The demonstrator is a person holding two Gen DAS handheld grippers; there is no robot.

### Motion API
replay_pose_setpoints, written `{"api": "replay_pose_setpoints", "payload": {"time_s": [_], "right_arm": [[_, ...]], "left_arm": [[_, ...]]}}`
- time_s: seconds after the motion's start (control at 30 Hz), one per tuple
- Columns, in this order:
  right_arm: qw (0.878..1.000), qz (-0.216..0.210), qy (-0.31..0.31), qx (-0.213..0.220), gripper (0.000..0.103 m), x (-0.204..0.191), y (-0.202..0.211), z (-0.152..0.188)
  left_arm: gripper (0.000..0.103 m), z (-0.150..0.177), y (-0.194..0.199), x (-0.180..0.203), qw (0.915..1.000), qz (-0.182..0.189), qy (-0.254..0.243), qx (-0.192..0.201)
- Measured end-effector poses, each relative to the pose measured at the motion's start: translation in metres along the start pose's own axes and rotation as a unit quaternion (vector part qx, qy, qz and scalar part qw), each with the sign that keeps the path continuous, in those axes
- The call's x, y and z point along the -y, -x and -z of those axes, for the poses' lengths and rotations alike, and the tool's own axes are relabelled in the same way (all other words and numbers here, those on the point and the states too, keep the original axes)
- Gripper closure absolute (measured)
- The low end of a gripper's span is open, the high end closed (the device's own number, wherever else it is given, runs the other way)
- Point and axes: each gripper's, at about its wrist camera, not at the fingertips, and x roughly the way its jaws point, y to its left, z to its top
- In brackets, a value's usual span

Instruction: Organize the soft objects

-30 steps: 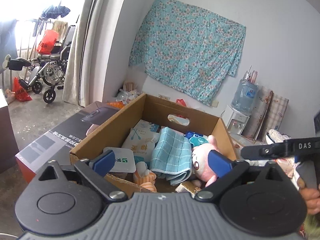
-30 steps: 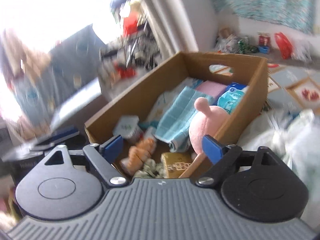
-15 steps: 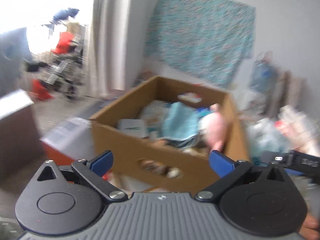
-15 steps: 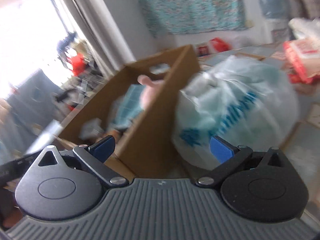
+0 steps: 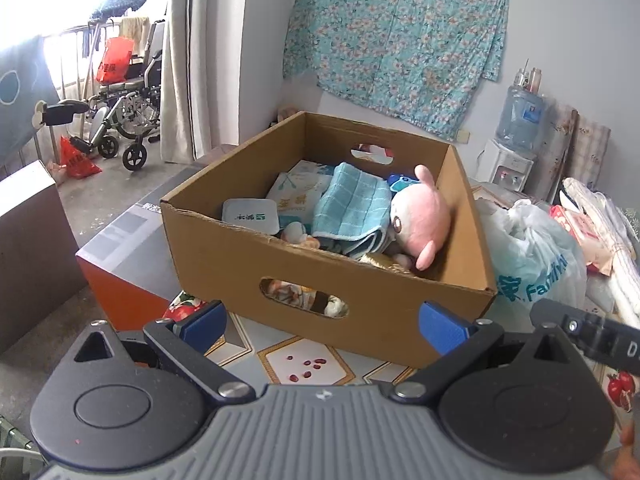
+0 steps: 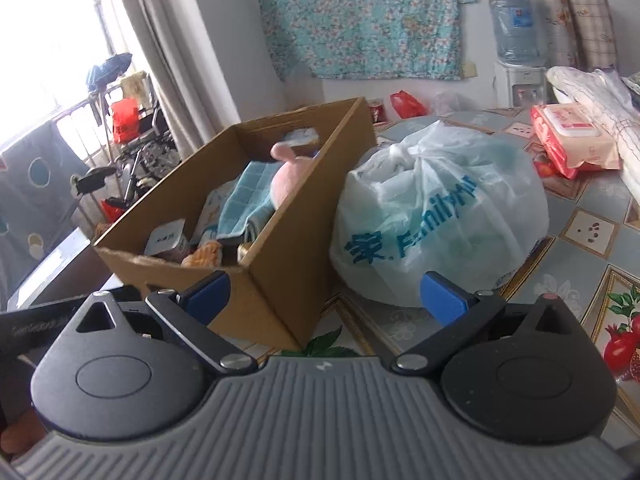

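An open cardboard box (image 5: pixel 320 280) stands on the patterned tabletop. Inside it lie a pink plush toy (image 5: pixel 420 220), a folded blue checked towel (image 5: pixel 352 204), tissue packs and small toys. My left gripper (image 5: pixel 324 326) is open and empty, just short of the box's near wall with the handle hole. My right gripper (image 6: pixel 326 296) is open wide with nothing between its fingers. It faces the box's (image 6: pixel 288 248) right corner and a knotted white plastic bag (image 6: pixel 440 216) that leans against the box. The plush (image 6: pixel 288 176) pokes above the box rim.
An orange and grey carton (image 5: pixel 120 248) sits left of the box. A pink wipes pack (image 6: pixel 568 140) and folded white cloth (image 6: pixel 600 100) lie at the right rear. A water dispenser (image 5: pixel 516 136) stands by the wall, a wheelchair (image 5: pixel 124 120) near the doorway.
Both grippers pulled back from over the box and dropped lower. The left now faces its near wall. The right swung right to the box corner and the bag, and its jaws widened a little.
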Motion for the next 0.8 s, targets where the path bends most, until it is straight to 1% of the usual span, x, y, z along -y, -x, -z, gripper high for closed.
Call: {"api": "replay_pose_setpoints", "payload": {"time_s": [0.1,0.2,0.27,0.4,0.47,0.6,0.8], "right_arm": [[1.0,0.008,0.011,-0.018,0.001,-0.008,-0.003,0.003],[0.999,-0.001,0.033,-0.032,0.001,-0.017,-0.005,0.007],[0.998,-0.004,0.044,-0.033,0.001,-0.023,-0.003,0.01],[0.998,0.004,0.056,-0.032,0.001,-0.029,-0.002,0.011],[0.998,0.009,0.058,-0.031,0.001,-0.03,-0.003,0.01],[0.998,0.015,0.06,-0.034,0.001,-0.03,-0.006,0.009],[0.997,0.019,0.059,-0.039,0.001,-0.03,-0.009,0.01]], "left_arm": [[0.0,0.005,0.004,0.004,0.9998,-0.01,-0.014,0.007],[0.0,0.006,0.007,0.007,0.9994,-0.021,-0.026,0.002],[0.0,0.005,0.006,0.009,0.9988,-0.033,-0.037,-0.004],[0.0,0.005,0.008,0.011,0.9971,-0.054,-0.053,0.006],[0.0,0.005,0.008,0.011,0.997,-0.053,-0.056,0.007],[0.0,0.005,0.007,0.013,0.9955,-0.065,-0.068,0.011],[0.0,0.005,0.0,0.012,0.9953,-0.065,-0.071,-0.004]]}}
